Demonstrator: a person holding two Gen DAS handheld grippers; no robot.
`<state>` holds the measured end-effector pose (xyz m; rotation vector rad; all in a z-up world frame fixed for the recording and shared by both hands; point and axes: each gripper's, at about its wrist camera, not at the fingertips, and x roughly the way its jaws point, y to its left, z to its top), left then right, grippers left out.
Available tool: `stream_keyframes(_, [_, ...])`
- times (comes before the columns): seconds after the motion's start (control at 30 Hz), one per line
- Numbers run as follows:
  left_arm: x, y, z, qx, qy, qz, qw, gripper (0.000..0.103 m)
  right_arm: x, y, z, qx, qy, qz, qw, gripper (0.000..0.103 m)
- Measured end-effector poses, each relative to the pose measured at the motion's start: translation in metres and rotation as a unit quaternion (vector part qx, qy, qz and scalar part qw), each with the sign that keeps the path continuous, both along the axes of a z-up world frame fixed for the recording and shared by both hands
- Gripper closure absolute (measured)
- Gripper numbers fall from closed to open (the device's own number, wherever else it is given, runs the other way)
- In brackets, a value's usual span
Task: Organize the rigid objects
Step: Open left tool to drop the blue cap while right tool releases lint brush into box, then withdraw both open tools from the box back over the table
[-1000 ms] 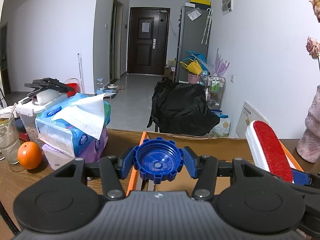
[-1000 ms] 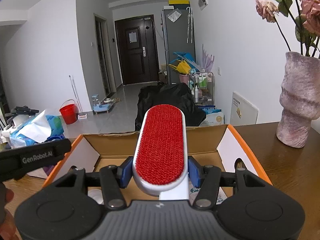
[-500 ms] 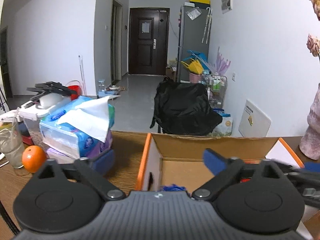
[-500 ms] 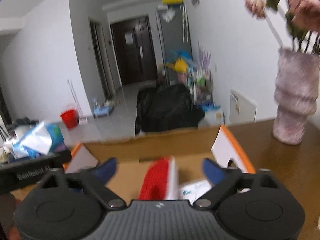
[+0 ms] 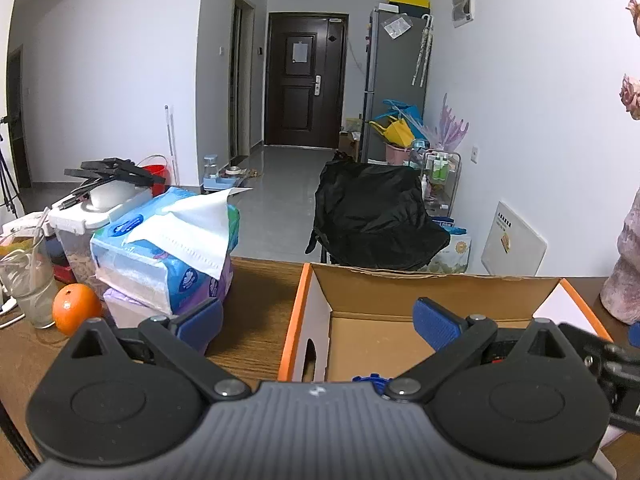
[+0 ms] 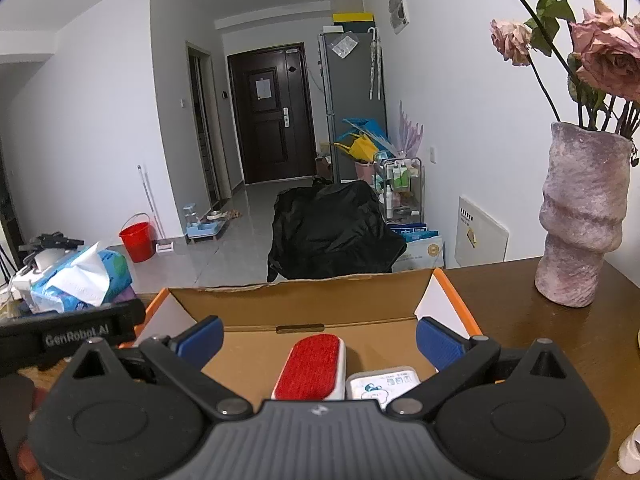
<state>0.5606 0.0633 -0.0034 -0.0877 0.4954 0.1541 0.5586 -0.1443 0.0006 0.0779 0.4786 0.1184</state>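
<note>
An orange-edged cardboard box (image 5: 304, 312) (image 6: 452, 292) stands open on the wooden table. My left gripper (image 5: 318, 322) is open above the box's left wall, nothing between its blue pads. A blue ridged cap (image 5: 370, 379) lies inside the box, mostly hidden by the gripper body. My right gripper (image 6: 319, 342) is open over the box. Below it a red-faced lint brush (image 6: 310, 366) rests in the box beside a small white printed case (image 6: 384, 386). The other gripper's black body (image 6: 72, 334) shows at the left of the right wrist view.
Tissue packs (image 5: 164, 248), an orange (image 5: 76, 312), a glass (image 5: 26, 276) and a lidded plastic container (image 5: 92, 216) crowd the table left of the box. A pink vase with dried roses (image 6: 580, 216) stands at the right. A black-draped chair (image 5: 372, 216) is beyond the table.
Both grippers opened wide. The left let go of the blue cap and the right let go of the lint brush; both things now lie in the box.
</note>
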Motion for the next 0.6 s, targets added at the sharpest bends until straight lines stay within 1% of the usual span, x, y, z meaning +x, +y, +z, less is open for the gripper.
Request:
stream_keyframes(0.37, [-0.029,-0.005,0.006,0.020,-0.015,0.016,0.9996,0.000,-0.026,-0.010,0.003,-0.017,-0.011,0.001,1.000,0.000])
stream_keyframes(0.6, [-0.052,-0.008,0.009,0.025,-0.020,0.013,0.9994,0.000,-0.048,-0.022,0.005,-0.021,-0.017,0.000,1.000,0.000])
